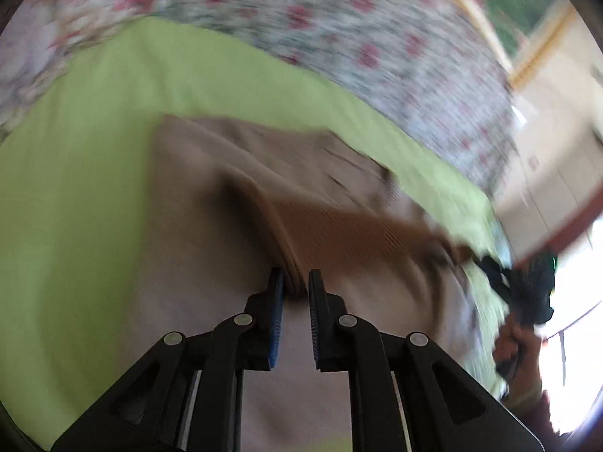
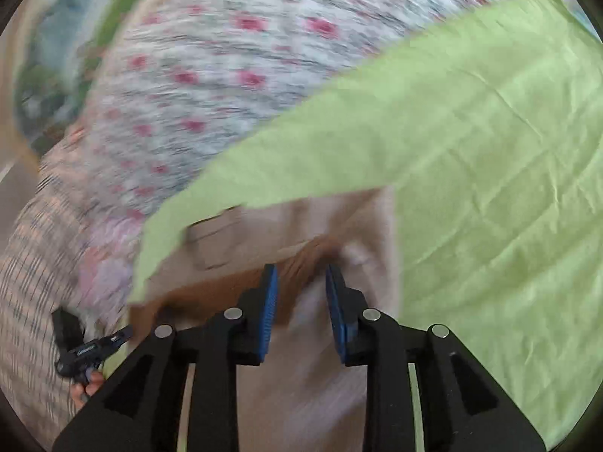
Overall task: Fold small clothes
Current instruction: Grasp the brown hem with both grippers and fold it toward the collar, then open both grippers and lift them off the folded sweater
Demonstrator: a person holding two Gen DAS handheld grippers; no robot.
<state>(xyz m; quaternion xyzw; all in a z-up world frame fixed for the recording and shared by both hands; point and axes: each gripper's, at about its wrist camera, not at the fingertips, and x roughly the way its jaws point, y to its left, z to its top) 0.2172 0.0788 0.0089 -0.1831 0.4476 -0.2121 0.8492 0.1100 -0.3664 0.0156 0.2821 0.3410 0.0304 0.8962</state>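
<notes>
A small beige garment [image 1: 233, 173] with a brown ribbed waistband [image 1: 339, 226] lies on a light green cloth [image 1: 94, 132]. My left gripper [image 1: 296, 282] is shut on a bunched part of the waistband. My right gripper [image 2: 301, 278] is closed on the same garment [image 2: 301, 218] at its brown band [image 2: 297, 263], with fabric between the blue pads. The right gripper also shows in the left wrist view [image 1: 527, 282] at the far right, held by a hand. The left gripper shows in the right wrist view [image 2: 86, 350] at the lower left. Both views are motion-blurred.
The green cloth [image 2: 490, 150] covers a bed with a floral sheet [image 1: 339, 37], which also shows in the right wrist view [image 2: 226, 75]. A checked fabric [image 2: 34, 263] lies at the left. A pale wall and window [image 1: 565, 150] are at the right.
</notes>
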